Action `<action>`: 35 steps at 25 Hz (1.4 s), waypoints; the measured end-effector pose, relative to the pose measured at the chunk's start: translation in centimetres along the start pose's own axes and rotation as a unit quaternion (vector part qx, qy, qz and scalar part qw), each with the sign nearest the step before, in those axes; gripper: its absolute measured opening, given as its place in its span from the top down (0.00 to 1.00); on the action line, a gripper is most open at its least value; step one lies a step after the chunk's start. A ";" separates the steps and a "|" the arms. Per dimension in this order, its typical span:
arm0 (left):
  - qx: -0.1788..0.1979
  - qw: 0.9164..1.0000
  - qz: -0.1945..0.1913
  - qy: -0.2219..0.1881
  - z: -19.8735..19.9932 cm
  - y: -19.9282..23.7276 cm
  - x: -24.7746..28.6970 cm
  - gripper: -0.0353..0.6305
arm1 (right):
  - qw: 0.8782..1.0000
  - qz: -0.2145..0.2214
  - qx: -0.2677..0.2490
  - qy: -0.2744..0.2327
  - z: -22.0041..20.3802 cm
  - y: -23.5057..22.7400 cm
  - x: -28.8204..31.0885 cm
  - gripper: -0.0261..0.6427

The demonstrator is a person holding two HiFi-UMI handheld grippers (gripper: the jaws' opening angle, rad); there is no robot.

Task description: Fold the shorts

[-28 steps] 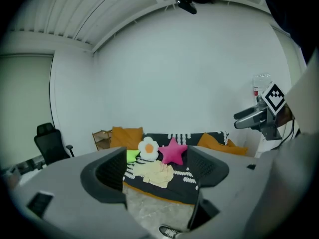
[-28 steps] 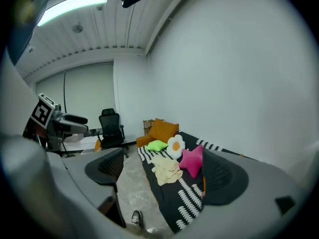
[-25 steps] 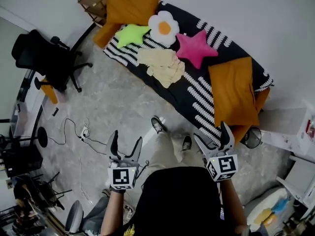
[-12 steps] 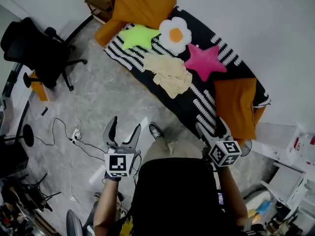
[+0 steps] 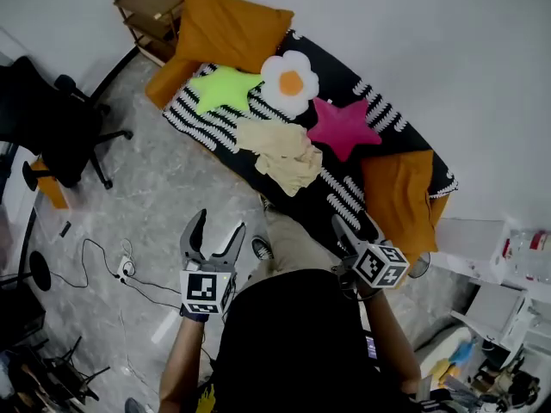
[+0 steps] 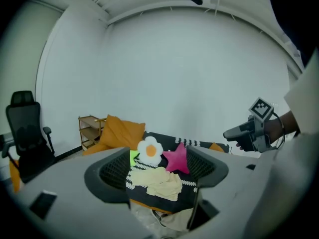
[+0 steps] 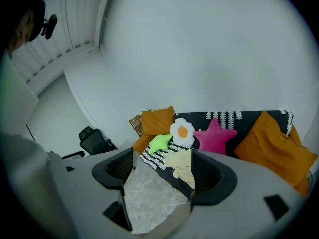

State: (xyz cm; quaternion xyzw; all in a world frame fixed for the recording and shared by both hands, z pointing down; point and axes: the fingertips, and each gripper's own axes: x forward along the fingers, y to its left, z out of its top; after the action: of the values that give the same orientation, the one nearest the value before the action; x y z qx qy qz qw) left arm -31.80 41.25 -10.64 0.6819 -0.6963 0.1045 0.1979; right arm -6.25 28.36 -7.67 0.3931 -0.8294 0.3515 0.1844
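Cream shorts (image 5: 280, 153) crumpled on bed (image 5: 379, 114), just beside pink star cushion (image 5: 343, 127). Left gripper (image 5: 218, 226) — jaws wide apart, empty. Right gripper (image 5: 355, 228) — jaws just been closing (parted, nothing between).

No text, label or number is legible.

Home room, bedroom or lounge type. Low bed (image 5: 379, 114) with a black-and-white patterned cover against a white wall, big orange pillows (image 5: 228, 28), novelty cushions: green star (image 5: 222, 89), flower (image 5: 290, 83), pink star (image 5: 343, 127). Small wooden shelf unit (image 5: 151, 7) in the corner. Black office chair (image 5: 43, 127) on grey marble-look floor (image 5: 164, 179), loose cables (image 5: 108, 248) and a power strip (image 5: 126, 268) lying there.
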 end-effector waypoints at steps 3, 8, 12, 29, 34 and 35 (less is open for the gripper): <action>0.043 0.999 -0.024 0.010 1.1 0.3 3.1 0.41 | 1.000 -0.009 -0.001 -0.001 1.3 -0.4 3.1 0.40; 0.090 0.994 -0.050 0.037 4.2 3.9 10.0 0.41 | 1.000 -0.008 0.018 0.011 3.7 -0.8 11.2 0.40; -0.023 0.993 -0.111 0.025 12.1 6.7 17.1 0.41 | 0.998 0.035 0.042 0.019 8.7 0.7 18.7 0.39; 0.140 0.900 -0.389 0.142 14.9 -0.7 50.7 0.47 | 0.972 -0.198 0.124 0.006 12.6 -10.8 24.5 0.48; 0.173 0.841 -0.473 0.195 7.4 -3.9 56.7 0.47 | 0.957 -0.266 0.102 0.052 10.3 -16.3 28.5 0.54; 0.176 0.831 -0.484 0.211 5.7 -4.3 57.9 0.47 | 0.953 -0.278 0.110 0.054 9.6 -17.5 29.2 0.55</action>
State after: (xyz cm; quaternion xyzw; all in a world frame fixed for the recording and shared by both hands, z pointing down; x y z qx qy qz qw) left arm -27.82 -13.91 7.89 0.9163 -0.1885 0.2574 0.2422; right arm -11.10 -1.67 10.41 0.6063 -0.6324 0.3958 0.2753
